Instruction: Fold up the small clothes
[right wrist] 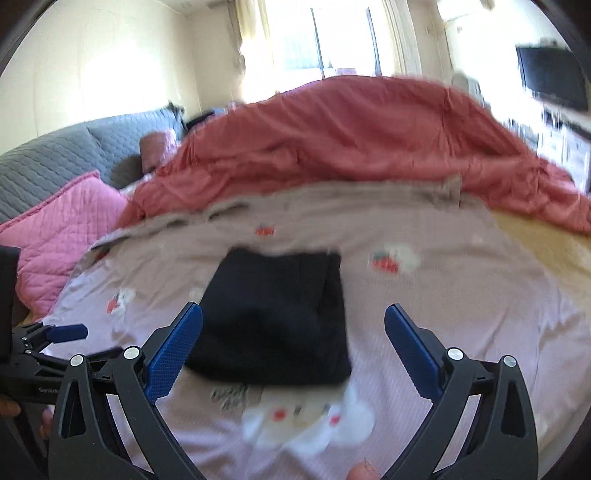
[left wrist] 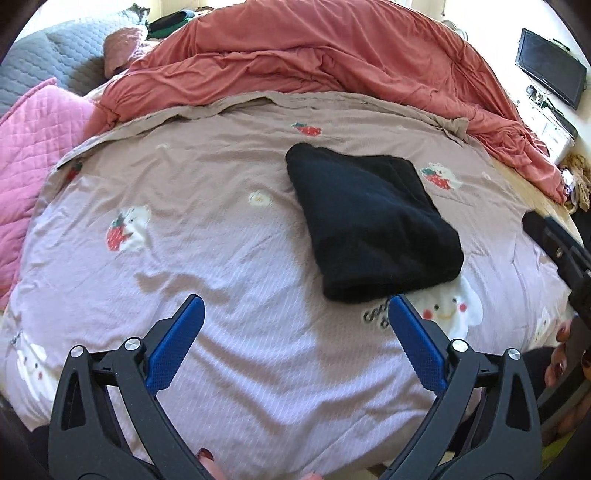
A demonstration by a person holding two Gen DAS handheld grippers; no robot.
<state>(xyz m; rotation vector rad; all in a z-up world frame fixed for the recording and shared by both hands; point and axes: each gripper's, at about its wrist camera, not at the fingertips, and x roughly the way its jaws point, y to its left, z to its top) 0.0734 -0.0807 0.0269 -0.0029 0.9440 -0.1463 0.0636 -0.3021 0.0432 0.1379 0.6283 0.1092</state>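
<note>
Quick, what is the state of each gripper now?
Left gripper: open, holding nothing.
Right gripper: open, holding nothing; the black folded garment lies on the bed.

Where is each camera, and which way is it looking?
Left wrist: sits on the left gripper, looking down at the black folded garment on the bedsheet; open blue fingers and a hand show.
Right wrist: sits on the right gripper, looking across the bed toward the window; its open fingers show.
Shared: the garment, sheet and red duvet.
</note>
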